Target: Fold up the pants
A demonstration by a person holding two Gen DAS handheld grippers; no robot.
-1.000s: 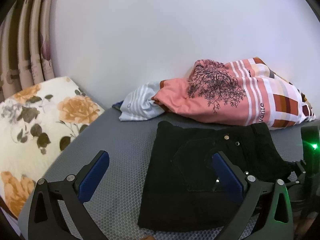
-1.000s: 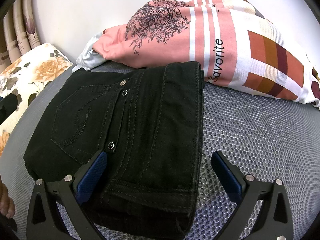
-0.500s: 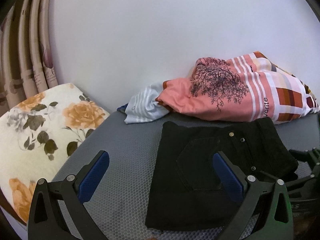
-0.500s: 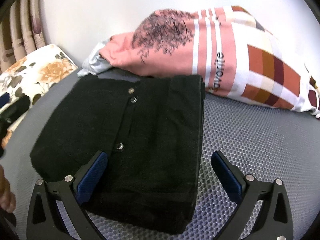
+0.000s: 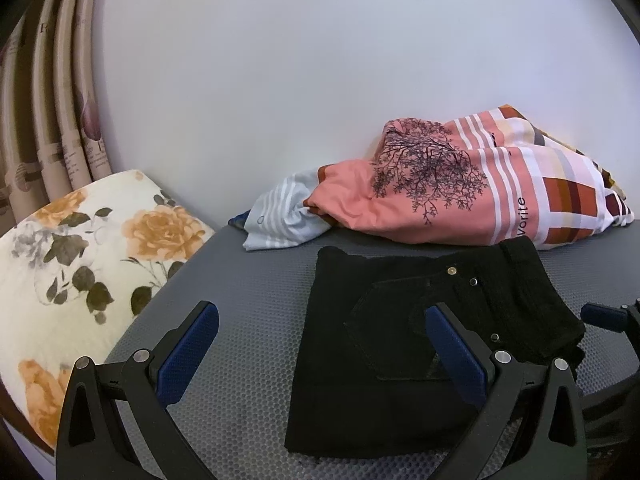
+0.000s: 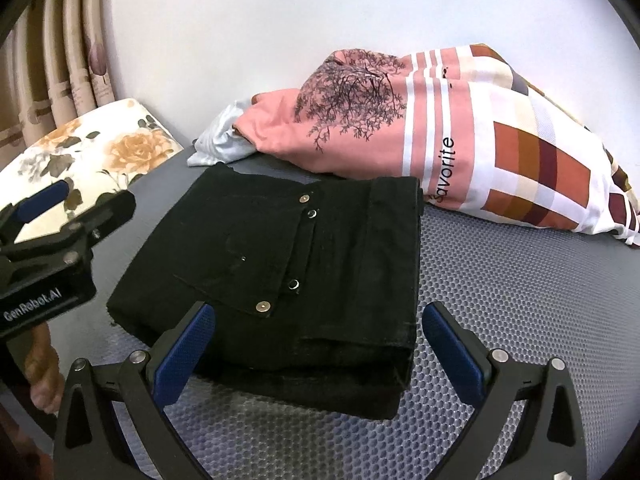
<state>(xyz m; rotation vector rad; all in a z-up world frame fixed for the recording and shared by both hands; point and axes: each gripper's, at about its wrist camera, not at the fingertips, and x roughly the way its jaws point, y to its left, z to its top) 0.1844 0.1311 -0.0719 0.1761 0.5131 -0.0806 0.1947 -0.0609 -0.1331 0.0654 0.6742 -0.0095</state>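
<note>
Neatly folded pants [image 6: 280,264] on grey mat [image 6: 520,300]

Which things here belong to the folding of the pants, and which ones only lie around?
Belong to the job:
- black pants, folded on the grey mat
- left claw, open
- right claw, open

Only lying around:
- pink printed bedding by the wall
- pale striped cloth
- floral cushion
- curtain

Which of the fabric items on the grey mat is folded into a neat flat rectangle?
The black pants. The pink printed cloth and striped pale cloth behind lie bunched.
</note>
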